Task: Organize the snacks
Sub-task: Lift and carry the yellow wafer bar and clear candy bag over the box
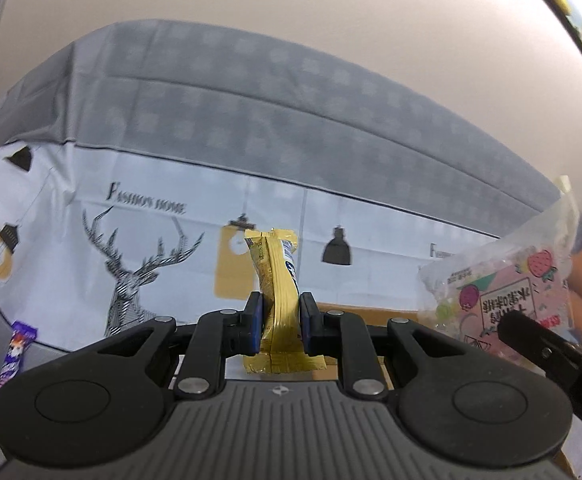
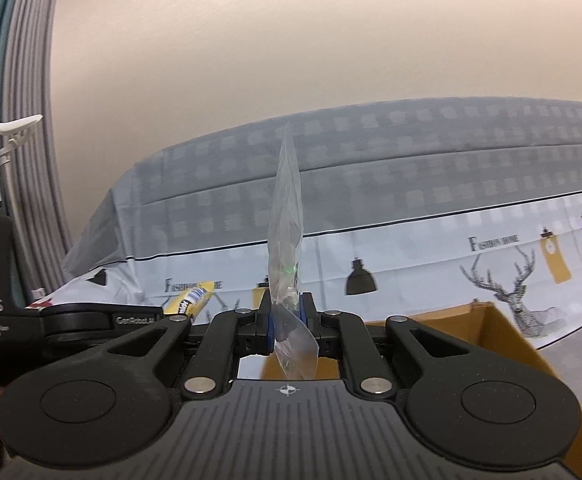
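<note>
The yellow snack bar (image 1: 279, 296) stands up tall in the left claw (image 1: 280, 326). The claw pinches it on both sides near its lower half, and its top and bottom stick out past the fingers. The clear candy bag (image 2: 289, 264) is pinched in the right claw (image 2: 289, 320), edge on, with its top reaching high above the fingers. In the left view the same bag shows a pink label with strawberries (image 1: 503, 300), close on the right side.

The brown cardboard box (image 2: 487, 332) sits low, just under and in front of both claws, with its near rim right by the right claw. Past the box hangs the white cloth with a deer picture (image 1: 131, 272) and above it the gray checked cover (image 1: 291, 120). A small purple snack (image 1: 15, 354) lies far off to the left. Above the claws is open room up to the tan wall (image 1: 291, 8).
</note>
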`<state>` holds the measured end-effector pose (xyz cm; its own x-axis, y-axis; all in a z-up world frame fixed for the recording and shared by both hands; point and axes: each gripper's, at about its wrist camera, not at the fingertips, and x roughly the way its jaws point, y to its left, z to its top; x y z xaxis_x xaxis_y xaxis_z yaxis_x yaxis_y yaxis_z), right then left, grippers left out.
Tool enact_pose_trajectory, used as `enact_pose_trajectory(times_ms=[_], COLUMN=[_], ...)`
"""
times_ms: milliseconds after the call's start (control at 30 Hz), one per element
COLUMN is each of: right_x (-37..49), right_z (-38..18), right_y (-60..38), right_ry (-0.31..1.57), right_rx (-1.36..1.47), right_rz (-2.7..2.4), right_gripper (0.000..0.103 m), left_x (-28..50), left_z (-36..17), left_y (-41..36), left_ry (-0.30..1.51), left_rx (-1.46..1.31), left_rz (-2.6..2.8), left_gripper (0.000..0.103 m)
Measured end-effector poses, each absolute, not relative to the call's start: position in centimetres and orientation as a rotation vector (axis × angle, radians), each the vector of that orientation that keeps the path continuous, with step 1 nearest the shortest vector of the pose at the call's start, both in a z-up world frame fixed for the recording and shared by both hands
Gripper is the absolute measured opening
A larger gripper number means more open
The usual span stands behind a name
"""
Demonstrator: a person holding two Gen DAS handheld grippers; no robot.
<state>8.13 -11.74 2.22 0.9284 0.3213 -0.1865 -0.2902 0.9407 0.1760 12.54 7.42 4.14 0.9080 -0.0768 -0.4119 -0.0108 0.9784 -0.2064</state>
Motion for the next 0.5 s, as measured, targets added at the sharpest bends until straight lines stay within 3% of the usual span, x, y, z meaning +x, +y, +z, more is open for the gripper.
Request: enact_pose_trajectory(times_ms=[500], right_x=[9.5], right_z=[1.8], right_y=[-16.5], right_ry=[0.209], right_rx=[0.183], right_rz=[0.093], right_gripper=[0.013], left_x=[12.2], left_z=[4.1], left_y=[3.5], left_ry=[0.383], left_rx=[-0.155], left_rz=[-0.136], left_gripper=[0.021])
